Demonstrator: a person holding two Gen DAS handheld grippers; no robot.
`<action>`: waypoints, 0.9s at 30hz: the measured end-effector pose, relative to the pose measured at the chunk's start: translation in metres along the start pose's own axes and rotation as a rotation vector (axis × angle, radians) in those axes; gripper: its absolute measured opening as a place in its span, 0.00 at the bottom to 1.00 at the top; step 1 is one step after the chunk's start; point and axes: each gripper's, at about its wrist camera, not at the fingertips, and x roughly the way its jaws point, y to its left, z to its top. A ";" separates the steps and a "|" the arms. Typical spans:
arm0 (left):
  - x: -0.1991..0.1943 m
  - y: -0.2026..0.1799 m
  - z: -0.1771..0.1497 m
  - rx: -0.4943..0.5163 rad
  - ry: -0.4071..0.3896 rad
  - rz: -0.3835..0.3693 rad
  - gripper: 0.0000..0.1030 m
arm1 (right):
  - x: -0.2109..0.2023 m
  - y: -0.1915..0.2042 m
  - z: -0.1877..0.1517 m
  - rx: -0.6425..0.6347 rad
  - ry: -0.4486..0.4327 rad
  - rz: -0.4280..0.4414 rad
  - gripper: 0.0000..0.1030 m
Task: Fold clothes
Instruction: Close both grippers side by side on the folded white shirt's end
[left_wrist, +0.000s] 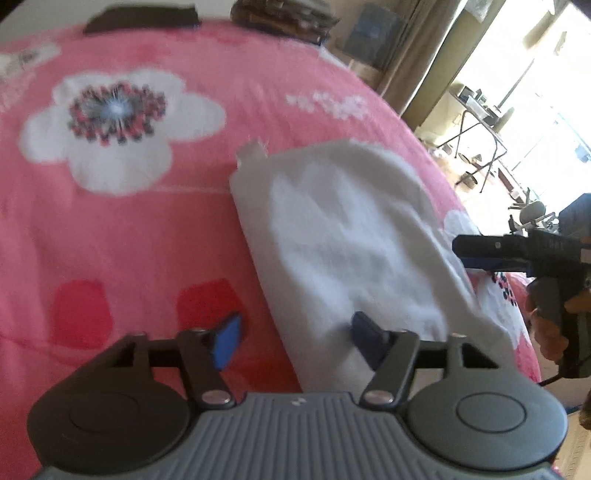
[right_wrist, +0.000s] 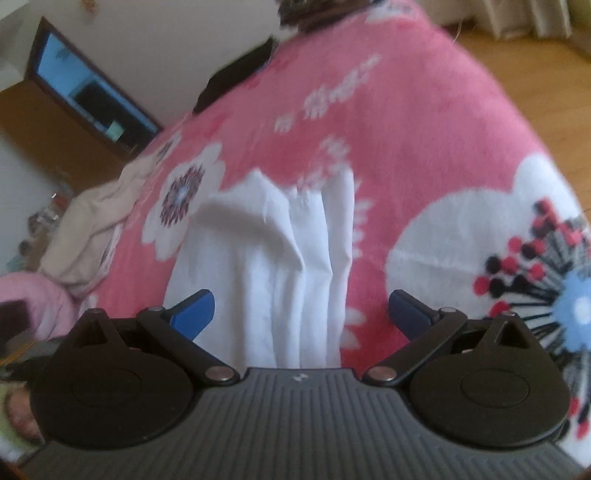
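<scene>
**Left wrist view: both grippers coming in on the white garment, fold not finished yet**

Left wrist view is showing us the white garment (left_wrist: 343, 236) lying on the bed's pink flowered blanket (left_wrist: 140, 229), already folded down into a longish strip with a little tab sticking out at the far corner. Our left gripper (left_wrist: 295, 339) is hanging over the garment's near left edge: one blue finger (left_wrist: 227, 341) is sitting over bare blanket, the other is over the cloth. The fingers are spread about halfway, and as far as we can tell nothing is being pinched between them.

Over on the right edge of that same view, the right gripper (left_wrist: 476, 251) is poking in from the side, just past the garment's right edge, with a hand (left_wrist: 550, 325) wrapped around its handle.

In the right wrist view, the right gripper (right_wrist: 301, 314) is looking down the length of the garment (right_wrist: 273, 266), which is showing a few lengthwise pleats. Its fingers (right_wrist: 194, 312) are spread wide, straddling the near end of the cloth and gripping nothing.

So we're guessing we're in the reach-and-grasp bit before another fold, probably bringing one end over the other. Next move, in our view: get each gripper down onto its own corner or edge, close on all the layers at once, then lift together so the strip isn't skewing. It's all a bit blurry, so exact contact is hard to call.
</scene>
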 end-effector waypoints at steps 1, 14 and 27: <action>0.004 0.004 0.002 -0.008 0.000 -0.018 0.59 | 0.004 -0.002 0.001 -0.013 0.009 0.014 0.99; 0.043 0.031 0.036 -0.043 -0.049 -0.210 0.46 | 0.055 -0.014 0.057 -0.053 0.093 0.302 0.99; 0.056 0.043 0.050 -0.096 -0.035 -0.253 0.48 | 0.073 -0.025 0.070 -0.045 0.141 0.348 0.45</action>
